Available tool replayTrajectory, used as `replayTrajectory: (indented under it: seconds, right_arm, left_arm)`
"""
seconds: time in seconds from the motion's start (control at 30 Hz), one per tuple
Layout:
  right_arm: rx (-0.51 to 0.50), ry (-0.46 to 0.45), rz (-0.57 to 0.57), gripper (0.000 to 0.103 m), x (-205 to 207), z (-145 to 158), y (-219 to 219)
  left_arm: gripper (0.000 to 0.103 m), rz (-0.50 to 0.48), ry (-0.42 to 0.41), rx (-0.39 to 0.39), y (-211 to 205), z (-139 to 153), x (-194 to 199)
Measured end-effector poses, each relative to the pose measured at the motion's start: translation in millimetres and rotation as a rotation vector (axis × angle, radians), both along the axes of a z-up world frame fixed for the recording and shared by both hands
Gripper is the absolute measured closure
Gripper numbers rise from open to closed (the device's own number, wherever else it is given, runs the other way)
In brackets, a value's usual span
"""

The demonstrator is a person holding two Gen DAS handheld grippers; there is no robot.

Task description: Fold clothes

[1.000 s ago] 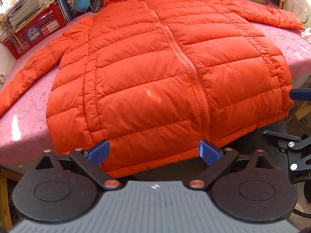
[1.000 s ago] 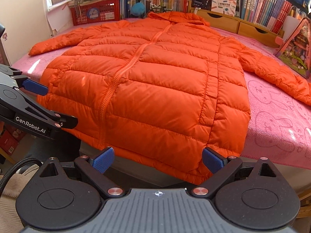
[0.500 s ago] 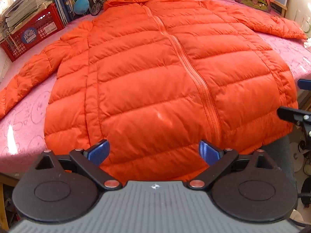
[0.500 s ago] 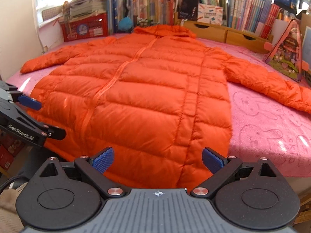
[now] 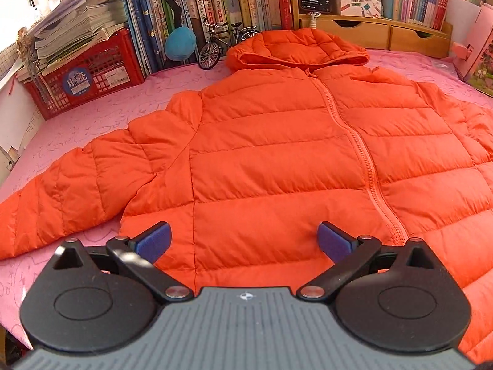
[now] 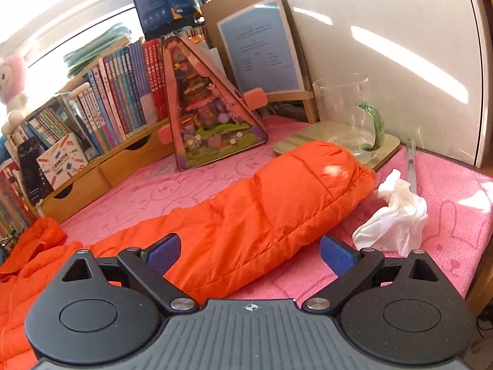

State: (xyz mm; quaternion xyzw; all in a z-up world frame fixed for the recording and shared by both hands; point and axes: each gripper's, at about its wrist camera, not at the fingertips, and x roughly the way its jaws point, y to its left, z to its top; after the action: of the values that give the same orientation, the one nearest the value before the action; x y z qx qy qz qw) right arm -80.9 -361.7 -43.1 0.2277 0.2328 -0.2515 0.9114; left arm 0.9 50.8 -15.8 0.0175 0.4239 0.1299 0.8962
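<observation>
An orange puffer jacket [image 5: 277, 160] lies flat and zipped, front up, on a pink bunny-print cloth [image 5: 92, 117]. Its hood [image 5: 295, 46] points to the bookshelf and its left sleeve [image 5: 71, 191] stretches to the left. My left gripper [image 5: 243, 242] is open and empty, low over the jacket's left front panel. In the right wrist view the jacket's other sleeve [image 6: 252, 215] lies stretched to the right, its cuff beside a glass mug. My right gripper [image 6: 249, 252] is open and empty, just above the middle of that sleeve.
A red crate [image 5: 80, 80] with papers, books, a blue ball [image 5: 180, 43] and a model bicycle [image 5: 222, 46] stand behind the jacket. By the right cuff are a glass mug [image 6: 348, 120] on a tray, a crumpled white tissue [image 6: 394, 215], a triangular pink toy [image 6: 209, 117] and wooden drawers [image 6: 101, 172].
Both grippers have moved from the jacket's hem forward over the table. The left now hovers over the chest panel; the right swung right to the right sleeve. Both stayed open.
</observation>
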Motion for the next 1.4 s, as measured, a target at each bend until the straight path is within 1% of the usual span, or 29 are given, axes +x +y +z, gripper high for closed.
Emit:
replayTrajectory:
  seconds: [0.1, 0.17, 0.23, 0.27, 0.3, 0.33, 0.4, 0.43, 0.5, 0.57, 0.67, 0.73, 0.8, 0.87, 1.0, 1.03, 1.13, 1.17, 1.2, 1.23, 1.27, 1.3, 1.4]
  right_arm:
    - [-0.028, 0.068, -0.098, 0.005, 26.9, -13.1, -18.0]
    - [-0.03, 0.102, -0.123, 0.005, 43.2, -20.8, -26.9]
    - [-0.026, 0.123, -0.133, 0.011, 57.1, -26.4, -33.4]
    - [-0.032, 0.121, -0.139, 0.027, 60.1, -25.7, -32.6]
    - [-0.044, 0.122, -0.144, 0.057, 62.7, -22.9, -29.9]
    - [-0.056, 0.117, -0.141, 0.063, 64.5, -17.7, -25.2]
    - [-0.083, 0.088, -0.122, 0.078, 65.6, -4.6, -12.6]
    - [-0.099, 0.072, -0.103, 0.079, 66.4, 2.9, -4.0]
    - [-0.153, 0.036, -0.01, 0.083, 72.7, 19.9, 31.3]
    - [-0.213, 0.001, 0.096, 0.084, 80.4, 36.9, 71.2]
    - [-0.303, -0.052, 0.254, 0.085, 92.0, 62.3, 130.9]
    - [-0.335, -0.076, 0.398, 0.085, 100.5, 73.1, 183.2]
    - [-0.36, -0.088, 0.554, 0.085, 108.2, 75.5, 237.6]
    - [-0.408, -0.085, 0.703, 0.085, 116.0, 69.0, 290.1]
    - [-0.489, -0.031, 0.94, 0.085, 121.6, 38.3, 379.2]
    - [-0.499, -0.015, 0.981, 0.085, 121.4, 30.7, 394.2]
    - [-0.499, 0.031, 1.048, 0.082, 117.5, 9.8, 415.1]
    - [-0.499, 0.037, 1.062, 0.078, 114.8, 6.2, 415.6]
    - [-0.498, 0.042, 1.075, 0.068, 112.0, 2.5, 416.1]
    - [-0.485, 0.038, 1.089, 0.061, 108.6, 1.5, 413.7]
    - [-0.459, 0.025, 1.102, 0.044, 104.5, 3.3, 408.6]
    - [-0.43, 0.011, 1.114, 0.03, 100.5, 5.7, 401.8]
    - [-0.341, -0.032, 1.14, 0.024, 88.7, 14.6, 376.2]
  left_arm:
    - [0.0, 0.01, -0.008, -0.005, 7.5, -3.1, 5.6]
    - [0.0, 0.018, -0.017, 0.004, 13.1, -4.1, 6.4]
    - [0.0, 0.033, -0.02, 0.018, 20.0, -4.8, 6.6]
    - [0.0, 0.042, -0.023, 0.018, 24.3, -5.0, 6.4]
    - [0.0, 0.05, -0.026, 0.018, 28.5, -5.2, 6.1]
    - [0.0, 0.058, -0.029, 0.013, 33.5, -5.6, 5.7]
    - [0.0, 0.074, -0.031, -0.008, 43.6, -7.8, 4.5]
    - [0.0, 0.085, -0.032, -0.025, 48.9, -9.9, 4.2]
    - [0.0, 0.101, -0.035, -0.068, 58.9, -15.3, 2.9]
    - [0.0, 0.109, -0.046, -0.126, 68.1, -20.8, -0.2]
    - [0.0, 0.104, -0.085, -0.17, 73.6, -26.6, -6.9]
    - [0.0, 0.091, -0.117, -0.156, 71.4, -30.0, -11.7]
    - [0.0, 0.078, -0.151, -0.142, 69.9, -33.4, -16.7]
    - [0.0, 0.068, -0.183, -0.133, 69.2, -36.3, -21.2]
    - [0.0, 0.061, -0.205, -0.14, 71.2, -36.4, -23.9]
    - [0.0, 0.061, -0.209, -0.141, 71.5, -36.5, -24.4]
    - [0.0, 0.059, -0.219, -0.144, 72.5, -37.2, -25.7]
    - [0.0, 0.059, -0.222, -0.145, 72.8, -37.4, -26.0]
    - [0.0, 0.059, -0.224, -0.146, 73.2, -37.5, -26.1]
    - [0.0, 0.058, -0.225, -0.147, 73.6, -37.8, -26.1]
    - [0.0, 0.058, -0.226, -0.148, 74.0, -38.0, -26.2]
    - [0.0, 0.058, -0.226, -0.148, 74.2, -38.2, -26.3]
    - [0.0, 0.06, -0.224, -0.147, 74.3, -38.3, -26.2]
